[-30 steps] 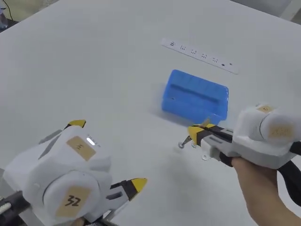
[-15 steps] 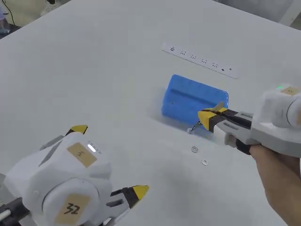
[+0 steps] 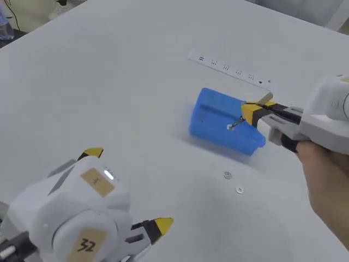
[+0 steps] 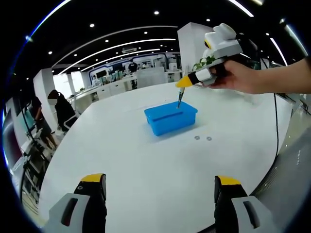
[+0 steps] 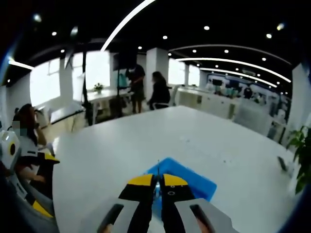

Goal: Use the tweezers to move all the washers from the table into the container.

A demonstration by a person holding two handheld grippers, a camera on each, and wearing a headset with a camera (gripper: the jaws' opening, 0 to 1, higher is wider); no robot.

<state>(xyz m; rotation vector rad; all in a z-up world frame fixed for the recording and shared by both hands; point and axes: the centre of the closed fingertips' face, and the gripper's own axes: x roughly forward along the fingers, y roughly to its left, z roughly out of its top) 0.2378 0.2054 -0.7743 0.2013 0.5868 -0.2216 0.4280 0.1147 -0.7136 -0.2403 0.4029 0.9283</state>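
My right gripper [image 3: 252, 113] is shut on thin metal tweezers [image 3: 238, 123], whose tips hang over the open blue container [image 3: 218, 123]. A small washer [image 3: 229, 127] seems pinched at the tips. Two washers [image 3: 227, 175] [image 3: 239, 190] lie on the white table in front of the container. In the left gripper view the tweezers [image 4: 179, 99] point down into the container [image 4: 170, 118], with the two washers [image 4: 197, 138] to its right. My left gripper [image 3: 126, 188] is open and holds nothing, low at the near left, far from the container. The right gripper view looks along the shut jaws at the container [image 5: 194, 184].
A white power strip [image 3: 229, 70] lies behind the container. The white table [image 3: 109, 82] spreads wide and bare to the left. In the gripper views, desks and people stand far off in the room beyond the table.
My right gripper lifted the tweezers from the table in front of the container, with a washer at their tips, and carried them up and back over the container. The left gripper barely moved.
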